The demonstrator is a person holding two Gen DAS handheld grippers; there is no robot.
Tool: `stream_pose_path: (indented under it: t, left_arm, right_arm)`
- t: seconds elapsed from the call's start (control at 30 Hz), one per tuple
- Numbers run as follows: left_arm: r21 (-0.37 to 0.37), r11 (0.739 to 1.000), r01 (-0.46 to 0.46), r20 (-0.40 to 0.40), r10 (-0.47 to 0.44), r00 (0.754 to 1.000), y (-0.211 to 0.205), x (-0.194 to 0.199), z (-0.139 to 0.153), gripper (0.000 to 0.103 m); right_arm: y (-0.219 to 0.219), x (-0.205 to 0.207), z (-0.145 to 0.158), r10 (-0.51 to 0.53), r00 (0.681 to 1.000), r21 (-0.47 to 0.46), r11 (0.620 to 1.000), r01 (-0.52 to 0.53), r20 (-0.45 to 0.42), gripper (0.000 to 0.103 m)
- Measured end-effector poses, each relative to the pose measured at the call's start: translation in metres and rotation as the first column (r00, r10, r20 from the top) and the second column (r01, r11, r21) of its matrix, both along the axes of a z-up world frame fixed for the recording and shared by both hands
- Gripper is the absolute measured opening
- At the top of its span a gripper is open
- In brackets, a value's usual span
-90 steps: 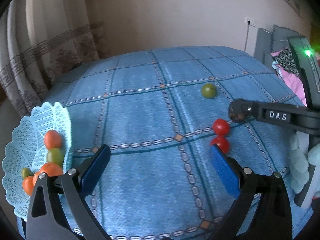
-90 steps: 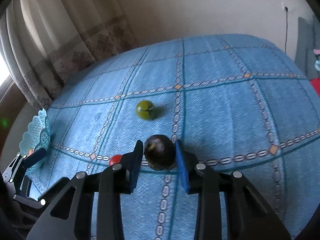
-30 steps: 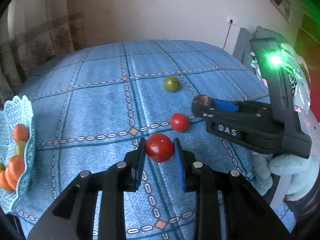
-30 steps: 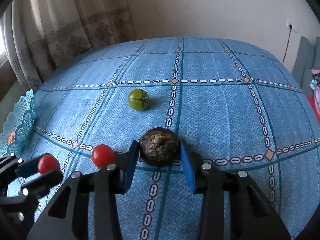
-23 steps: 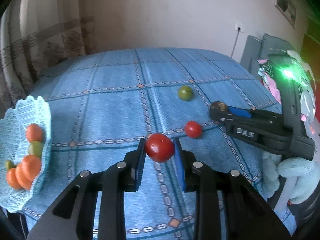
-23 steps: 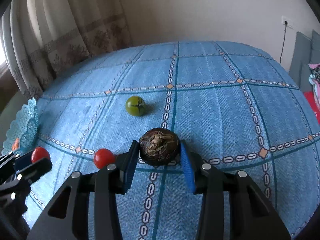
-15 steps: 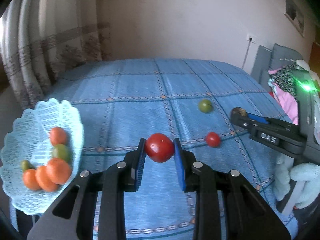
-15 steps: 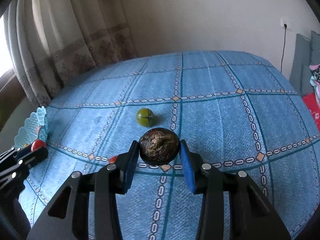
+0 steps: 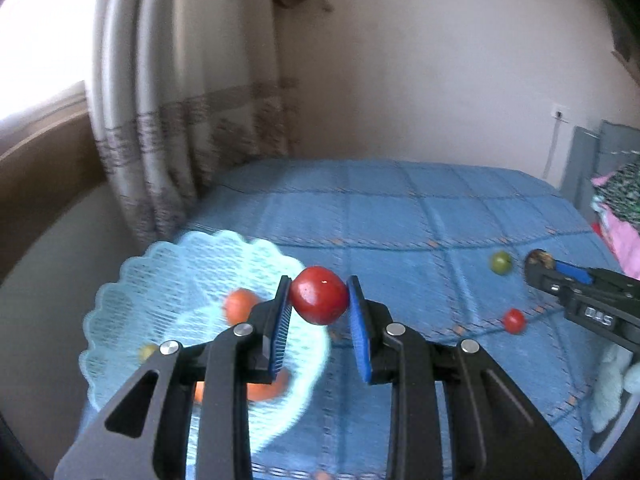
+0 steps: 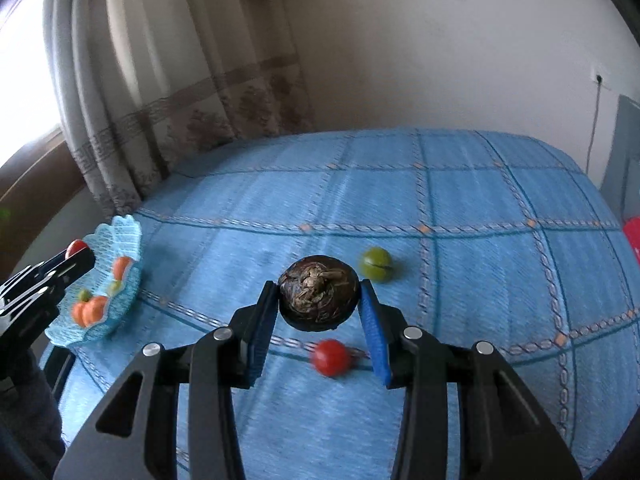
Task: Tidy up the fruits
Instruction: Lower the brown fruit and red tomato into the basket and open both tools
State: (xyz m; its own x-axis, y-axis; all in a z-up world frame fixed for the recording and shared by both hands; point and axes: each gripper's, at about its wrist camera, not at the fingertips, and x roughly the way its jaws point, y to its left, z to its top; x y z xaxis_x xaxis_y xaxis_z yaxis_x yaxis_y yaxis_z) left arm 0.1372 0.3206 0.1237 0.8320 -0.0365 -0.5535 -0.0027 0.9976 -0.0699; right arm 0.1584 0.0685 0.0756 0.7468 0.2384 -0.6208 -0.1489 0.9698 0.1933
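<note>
Fruit is split between both grippers, the bed and the basket, and the coming move turns on where the basket lies from each load.

Left wrist view: the left gripper has its blue-padded jaws closed on a glossy round red tomato, held in the air. The pale blue lacy plastic basket lies directly below and slightly left of those jaws, blurred, with orange fruits and a small green one inside. Judging by this, a short drop down and leftward would place the tomato; the left side is plainly the nearer. Out on the blue checked bedspread rest a round green fruit and a second small red tomato, near the other gripper's tip.

Right wrist view: the right gripper has its jaws clamped on a dark brown rough-skinned round fruit, lifted above the bedspread. The basket sits far off to the left at the bed's edge, well apart from these jaws, so this load needs a long leftward carry. The green fruit lies just beyond the right jaw; the loose red tomato lies below, between the fingers.
</note>
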Motion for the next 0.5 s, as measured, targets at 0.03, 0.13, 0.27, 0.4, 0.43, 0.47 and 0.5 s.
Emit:
stream_pose_path:
  t: [0.03, 0.13, 0.27, 0.4, 0.43, 0.47, 0.5]
  left_arm:
    - [0.002, 1.000, -0.019, 0.003, 0.019, 1.000, 0.005, 0.001, 0.001, 0.028]
    - [0.002, 0.998, -0.064, 0.006, 0.064, 0.998, 0.020, 0.004, 0.002, 0.028]
    - [-0.004, 0.995, -0.103, 0.001, 0.103, 0.995, 0.033, 0.007, 0.000, 0.028]
    - [-0.016, 0.991, -0.134, -0.011, 0.134, 0.991, 0.046, 0.011, -0.002, 0.028]
    - [-0.020, 0.990, -0.142, -0.016, 0.142, 0.990, 0.050, 0.012, -0.003, 0.028]
    - [-0.023, 0.989, -0.148, -0.020, 0.148, 0.989, 0.053, 0.013, -0.004, 0.028]
    - [-0.026, 0.988, -0.155, -0.023, 0.155, 0.988, 0.057, 0.014, -0.005, 0.028]
  right_arm:
    - [0.006, 0.001, 0.003, 0.011, 1.000, 0.002, 1.000, -0.011, 0.006, 0.041]
    - [0.022, 0.004, 0.011, 0.041, 0.999, 0.006, 0.999, -0.041, 0.020, 0.042]
    - [0.045, 0.006, 0.021, 0.084, 0.996, 0.013, 0.996, -0.084, 0.037, 0.042]
    - [0.066, 0.010, 0.026, 0.121, 0.992, 0.022, 0.992, -0.122, 0.044, 0.041]
    - [0.071, 0.011, 0.027, 0.131, 0.990, 0.022, 0.991, -0.132, 0.046, 0.042]
    - [0.076, 0.011, 0.028, 0.139, 0.989, 0.022, 0.990, -0.141, 0.049, 0.042]
    - [0.082, 0.011, 0.030, 0.151, 0.987, 0.024, 0.988, -0.153, 0.051, 0.042]
